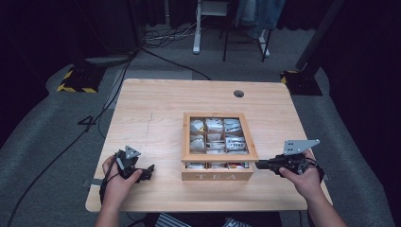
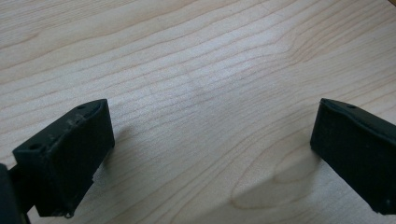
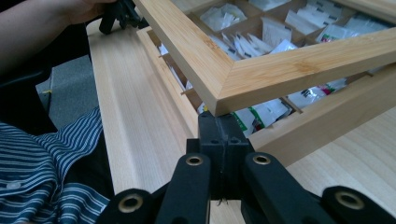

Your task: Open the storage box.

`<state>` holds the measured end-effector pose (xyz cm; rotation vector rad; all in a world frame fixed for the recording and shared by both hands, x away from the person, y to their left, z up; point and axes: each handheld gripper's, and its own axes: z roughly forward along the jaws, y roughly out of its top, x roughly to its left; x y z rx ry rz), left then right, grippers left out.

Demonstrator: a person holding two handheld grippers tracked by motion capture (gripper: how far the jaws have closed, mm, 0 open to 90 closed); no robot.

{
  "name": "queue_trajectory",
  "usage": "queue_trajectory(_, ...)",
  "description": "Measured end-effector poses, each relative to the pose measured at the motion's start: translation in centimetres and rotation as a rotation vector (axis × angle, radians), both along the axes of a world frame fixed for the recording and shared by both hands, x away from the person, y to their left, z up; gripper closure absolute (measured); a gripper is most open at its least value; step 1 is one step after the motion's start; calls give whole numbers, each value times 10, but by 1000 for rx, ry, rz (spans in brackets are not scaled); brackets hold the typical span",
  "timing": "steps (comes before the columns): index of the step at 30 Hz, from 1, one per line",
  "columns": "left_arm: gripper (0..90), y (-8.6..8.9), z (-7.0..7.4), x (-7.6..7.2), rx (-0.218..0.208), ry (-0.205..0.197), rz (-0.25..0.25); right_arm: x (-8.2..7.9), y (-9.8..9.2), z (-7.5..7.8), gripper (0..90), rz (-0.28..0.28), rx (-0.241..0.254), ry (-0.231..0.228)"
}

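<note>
- The right tongs (image 3: 219, 128) are sitting closed, jaws pressed together with nothing between them, their tip wedged under the front right corner of the lid (image 3: 224, 77) of the wooden tea box (image 1: 217, 176).
- The tea box is standing near the middle of the table (image 1: 151, 118), closer to its near edge; the lid, a wooden frame with a clear pane, is being held slightly lifted off the base on the right side, and tea sachets (image 3: 261, 112) are showing in the gap and in the compartments.
- The left tongs (image 1: 142, 171) are resting wide open on the table near its near left corner, well apart from the box, with bare wood between the jaws.
- The lid is only propped on the tong tip, not gripped, so it is likely to slip off and drop shut if the tip is drawn sideways or tilted.
- Nothing is steadying the base, so an upward push that catches could be dragging or tipping the whole box toward the far edge.
- If the tip is driving deeper into the gap, it may be snagging the sachets in the front row and pulling them out.
</note>
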<state>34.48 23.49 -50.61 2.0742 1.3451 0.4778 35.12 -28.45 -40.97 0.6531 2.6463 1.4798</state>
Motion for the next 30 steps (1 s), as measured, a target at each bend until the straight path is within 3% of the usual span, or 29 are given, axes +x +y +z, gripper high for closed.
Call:
queue_trajectory(12,2,0,0,0,0,0,0,4,3,24,900,-40,27,-76)
queue_trajectory(13,2,0,0,0,2,1,0,6,4,29,900,-49,47,-90)
queue_trajectory(20,2,0,0,0,2,1,0,16,14,42,900,-59,65,-149)
queue_trajectory(30,2,0,0,1,3,-1,-5,29,21,48,900,-81,97,-187)
